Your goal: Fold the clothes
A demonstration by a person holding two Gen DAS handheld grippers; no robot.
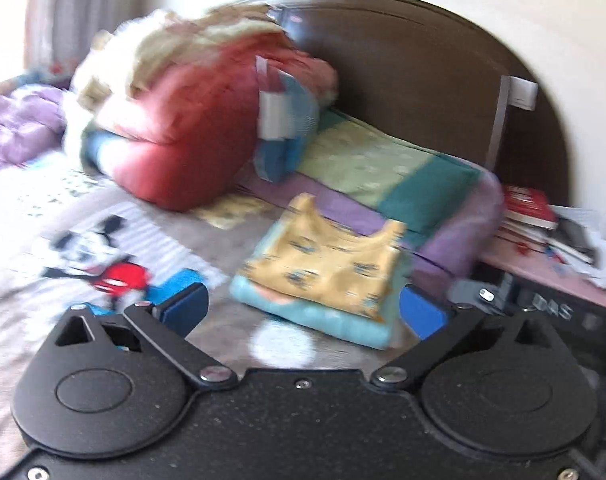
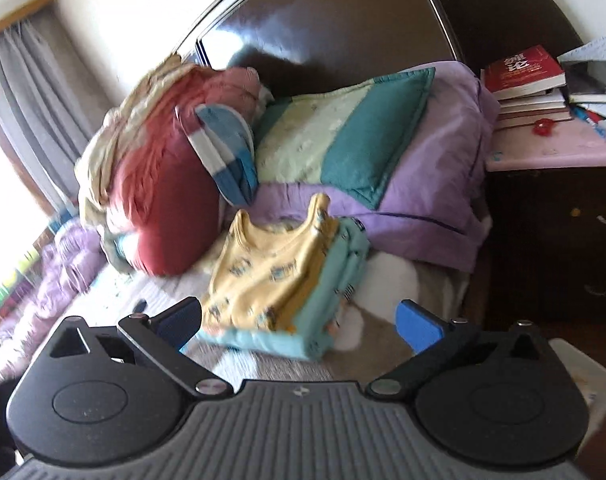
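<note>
Your left gripper (image 1: 303, 312) hangs spread and empty over the folded stack (image 1: 323, 280) near the bed's head; from the right, your right gripper (image 2: 299, 322) is equally spread, while the heap (image 2: 159, 168) beside the pillows looks unfolded

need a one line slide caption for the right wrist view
Open right gripper faces a folded yellow tank top stacked on folded teal clothes on the bed, unfolded laundry pile behind.
</note>
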